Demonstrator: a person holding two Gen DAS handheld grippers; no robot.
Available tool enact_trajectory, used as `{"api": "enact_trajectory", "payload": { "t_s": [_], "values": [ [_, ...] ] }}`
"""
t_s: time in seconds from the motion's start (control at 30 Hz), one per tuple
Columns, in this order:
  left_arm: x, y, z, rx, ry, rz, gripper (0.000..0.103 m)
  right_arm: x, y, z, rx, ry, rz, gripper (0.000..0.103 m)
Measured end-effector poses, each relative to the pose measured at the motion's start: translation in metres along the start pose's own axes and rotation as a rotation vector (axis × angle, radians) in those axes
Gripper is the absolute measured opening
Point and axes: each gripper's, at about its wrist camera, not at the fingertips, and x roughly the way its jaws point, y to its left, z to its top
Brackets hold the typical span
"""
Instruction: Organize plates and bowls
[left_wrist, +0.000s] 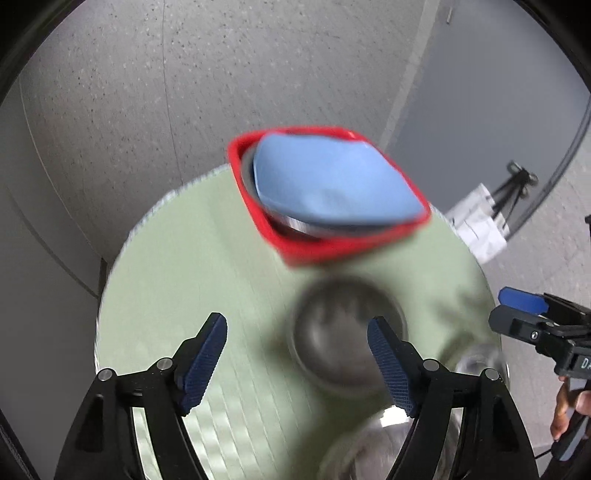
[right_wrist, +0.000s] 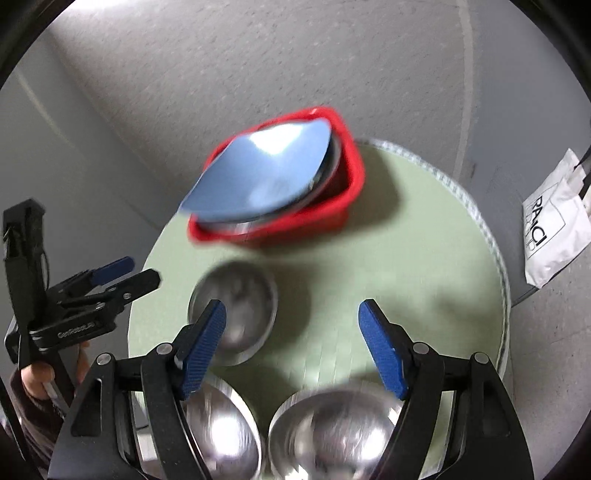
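**Both grippers empty above the table; bowls not yet gathered**

The left gripper (left_wrist: 297, 363) was seen with its jaws spread and nothing between the pads; a small steel bowl (left_wrist: 341, 332) lay on the table below, showing between the fingertips and partly behind the right-hand one. The right gripper (right_wrist: 291, 347) was likewise spread wide and empty, with bare green table (right_wrist: 406, 266) showing between its fingers. Beneath its fingers, at the near edge, two larger steel bowls (right_wrist: 332, 439) were seen side by side. Beyond both sets of fingers, at the far side of the table, a red bin (left_wrist: 325, 251) was found holding a blue plate (left_wrist: 332, 181) tilted over steel dishes. The plates were judged stowed already; three bowls were judged left to be moved. Much detail was lost to blur.
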Motion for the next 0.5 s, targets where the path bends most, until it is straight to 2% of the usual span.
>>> {"api": "enact_trajectory", "payload": {
  "t_s": [0.1, 0.2, 0.37, 0.5],
  "values": [
    [-0.005, -0.011, -0.024, 0.002, 0.042, -0.021, 0.074, -0.004, 0.008, -0.025, -0.024, 0.008, 0.013, 0.076],
    [-0.008, -0.037, -0.034, 0.053, 0.053, -0.055, 0.074, -0.017, -0.006, -0.045, 0.016, -0.023, -0.038, 0.076],
    [-0.008, -0.087, -0.03, 0.224, 0.075, -0.107, 0.074, -0.04, -0.043, -0.074, 0.12, -0.065, -0.153, 0.076],
    [0.008, -0.127, -0.026, 0.355, 0.133, -0.148, 0.074, -0.041, -0.07, -0.105, 0.229, -0.042, -0.162, 0.076]
  ]
}}
